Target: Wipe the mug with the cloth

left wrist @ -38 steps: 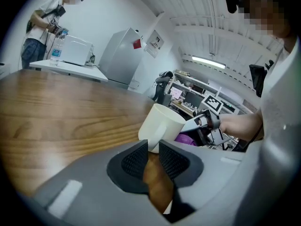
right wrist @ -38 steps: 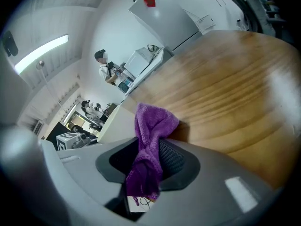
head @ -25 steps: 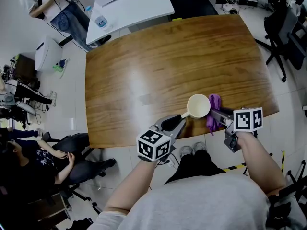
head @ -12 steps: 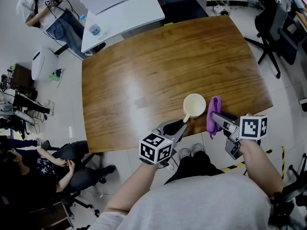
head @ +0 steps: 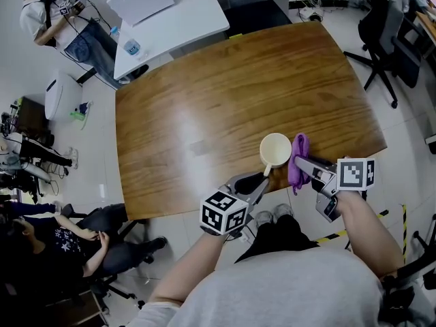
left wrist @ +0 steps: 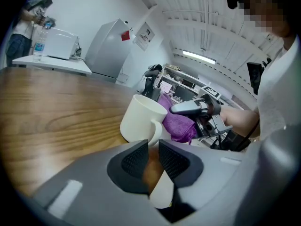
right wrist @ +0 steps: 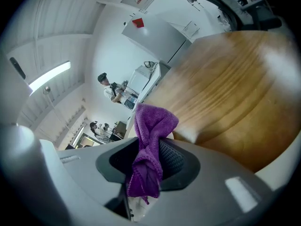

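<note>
A white mug is over the near right part of the wooden table, its handle turned toward me. My left gripper is shut on that handle; in the left gripper view the handle runs down between the pads, and the jaws have just been closing a little on it. My right gripper is shut on a purple cloth that hangs bunched just right of the mug. In the right gripper view the cloth sticks up from between the pads. The left gripper view shows the cloth behind the mug.
The table's near edge runs right under both grippers. A white table with a bottle stands at the back left, office chairs at the right. A person stands far left; others sit at the left.
My right gripper has risen with the cloth and stays beside the mug. My left gripper has shifted a little across the table's near edge, the mug moving with it.
</note>
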Action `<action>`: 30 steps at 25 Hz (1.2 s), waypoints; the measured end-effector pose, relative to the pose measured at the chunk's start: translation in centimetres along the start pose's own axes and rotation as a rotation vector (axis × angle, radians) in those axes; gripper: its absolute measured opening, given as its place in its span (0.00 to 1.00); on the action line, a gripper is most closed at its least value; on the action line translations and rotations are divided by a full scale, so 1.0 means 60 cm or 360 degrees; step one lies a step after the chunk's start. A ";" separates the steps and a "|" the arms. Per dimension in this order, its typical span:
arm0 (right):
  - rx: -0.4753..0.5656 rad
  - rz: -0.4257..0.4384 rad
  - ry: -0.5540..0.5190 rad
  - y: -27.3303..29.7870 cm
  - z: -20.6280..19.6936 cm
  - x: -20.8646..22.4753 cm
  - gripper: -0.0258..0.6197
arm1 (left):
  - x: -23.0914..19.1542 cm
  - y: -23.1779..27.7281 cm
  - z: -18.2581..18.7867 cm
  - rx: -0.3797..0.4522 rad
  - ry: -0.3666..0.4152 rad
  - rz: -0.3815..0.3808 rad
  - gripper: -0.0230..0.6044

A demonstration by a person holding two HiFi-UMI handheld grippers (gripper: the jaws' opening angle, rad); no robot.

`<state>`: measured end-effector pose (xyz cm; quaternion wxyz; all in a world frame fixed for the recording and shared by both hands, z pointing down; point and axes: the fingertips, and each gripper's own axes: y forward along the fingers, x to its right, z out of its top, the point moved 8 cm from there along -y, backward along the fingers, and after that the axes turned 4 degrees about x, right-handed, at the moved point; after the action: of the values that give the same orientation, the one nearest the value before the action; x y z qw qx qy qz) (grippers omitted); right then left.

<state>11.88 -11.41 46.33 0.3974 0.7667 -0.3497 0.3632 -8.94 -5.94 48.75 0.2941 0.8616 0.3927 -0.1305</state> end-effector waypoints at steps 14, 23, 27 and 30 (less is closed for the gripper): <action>-0.0179 -0.0187 -0.0086 0.043 -0.024 0.063 0.25 | -0.004 0.003 0.001 -0.0017 0.0020 -0.0010 0.14; -0.0138 -0.0182 -0.0057 0.037 -0.023 0.050 0.25 | -0.002 0.000 -0.001 -0.0009 0.0029 0.0003 0.14; 0.0005 -0.0068 0.0041 0.011 -0.014 0.016 0.25 | 0.001 0.002 -0.002 -0.0006 0.0019 -0.0018 0.13; 0.0089 -0.0035 0.0268 -0.005 -0.025 -0.009 0.25 | 0.005 0.005 -0.004 -0.0011 0.0020 -0.0033 0.13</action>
<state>11.47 -9.86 46.40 0.4077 0.7481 -0.2963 0.4316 -8.48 -5.77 48.92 0.2932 0.8572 0.4040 -0.1268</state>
